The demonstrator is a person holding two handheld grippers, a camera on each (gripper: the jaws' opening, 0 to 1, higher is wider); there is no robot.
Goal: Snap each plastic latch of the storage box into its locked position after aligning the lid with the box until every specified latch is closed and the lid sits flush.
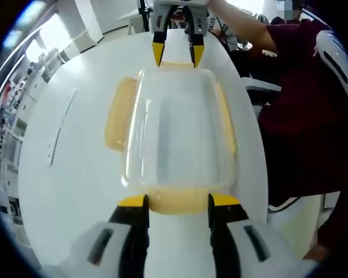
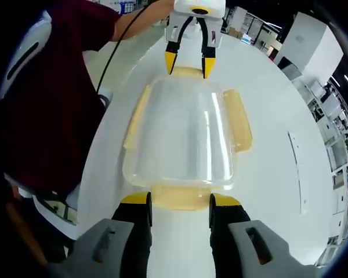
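Plastic storage box (image 1: 177, 130), clear and round-cornered with a glossy domed lid (image 2: 180, 130), lies mid-frame on a smooth white table (image 1: 69, 174). Translucent yellow latches (image 1: 117, 113) flare outward along its long sides and ends. At lower centre of the left gripper view, the left gripper (image 1: 178, 201) has its yellow-tipped black jaws spread wide either side of the near end latch (image 1: 178, 200). The right gripper (image 2: 180, 200) likewise straddles the opposite end latch (image 2: 180, 197), jaws wide. A person in a maroon sleeve (image 2: 52, 92) stands at the table edge.
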